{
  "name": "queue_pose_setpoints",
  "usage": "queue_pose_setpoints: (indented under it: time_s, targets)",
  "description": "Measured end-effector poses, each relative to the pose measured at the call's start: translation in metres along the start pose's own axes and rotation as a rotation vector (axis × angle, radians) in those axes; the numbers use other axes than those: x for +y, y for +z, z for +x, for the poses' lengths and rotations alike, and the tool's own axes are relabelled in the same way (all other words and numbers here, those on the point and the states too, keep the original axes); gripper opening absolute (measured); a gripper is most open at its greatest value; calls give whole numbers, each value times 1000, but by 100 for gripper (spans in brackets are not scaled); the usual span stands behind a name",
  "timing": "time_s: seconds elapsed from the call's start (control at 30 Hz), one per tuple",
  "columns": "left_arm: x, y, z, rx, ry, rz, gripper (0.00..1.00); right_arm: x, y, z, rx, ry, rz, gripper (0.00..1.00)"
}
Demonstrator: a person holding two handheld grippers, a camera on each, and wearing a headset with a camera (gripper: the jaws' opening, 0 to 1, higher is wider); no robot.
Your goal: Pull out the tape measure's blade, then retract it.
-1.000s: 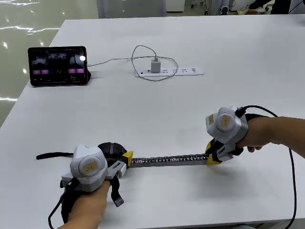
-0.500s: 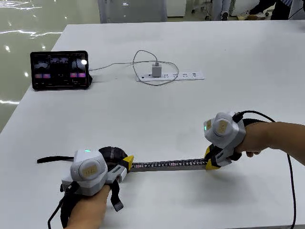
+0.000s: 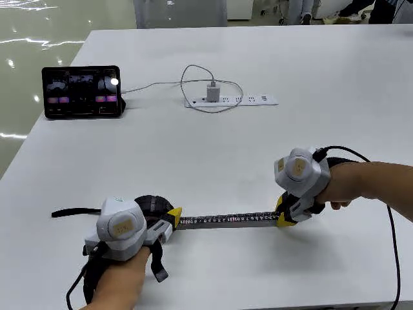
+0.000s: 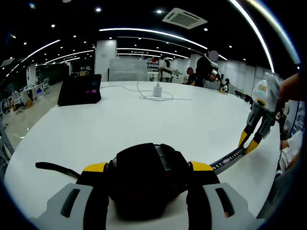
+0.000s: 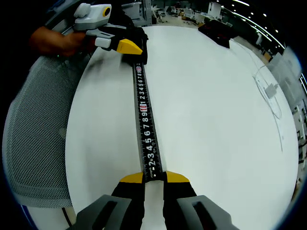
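Observation:
A black tape measure case [image 3: 150,206] lies near the table's front left, and my left gripper [image 3: 164,227] is shut on it. In the left gripper view the case [image 4: 148,178] sits tight between the yellow-tipped jaws. The blade [image 3: 227,219] is drawn out flat along the table to the right. My right gripper [image 3: 284,219] is shut on the blade's end. In the right gripper view the numbered blade [image 5: 144,120] runs from my right gripper [image 5: 153,178] away to the case [image 5: 139,40] held by the left gripper [image 5: 125,44].
A tablet [image 3: 82,90] stands at the back left. A white power strip [image 3: 233,99] with a charger and looped cable lies mid-back. A black strap [image 3: 73,211] trails left from the case. The table's front edge is close below both hands.
The right gripper has crept slightly left toward the case, so the drawn-out blade is a little shorter. The left gripper holds still; the head camera shifted slightly.

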State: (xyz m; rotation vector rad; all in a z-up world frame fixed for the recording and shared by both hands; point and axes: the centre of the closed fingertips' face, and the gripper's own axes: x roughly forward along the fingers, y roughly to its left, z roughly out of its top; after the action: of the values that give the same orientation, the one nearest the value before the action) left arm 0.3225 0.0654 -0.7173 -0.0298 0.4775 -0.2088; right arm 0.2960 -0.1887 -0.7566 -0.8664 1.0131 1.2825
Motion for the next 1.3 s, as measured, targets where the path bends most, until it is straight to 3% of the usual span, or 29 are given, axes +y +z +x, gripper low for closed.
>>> queue_pose_setpoints:
  time_s: [0.17, 0.53, 1.3]
  targets:
    - [0, 0, 0, 0, 0, 0, 62, 0, 1, 0, 11, 0, -22, 10]
    - [0, 0, 0, 0, -1, 0, 62, 0, 4, 1, -10, 2, 15, 10]
    - [-1, 0, 0, 0, -1, 2, 62, 0, 11, 4, -4, 1, 6, 10]
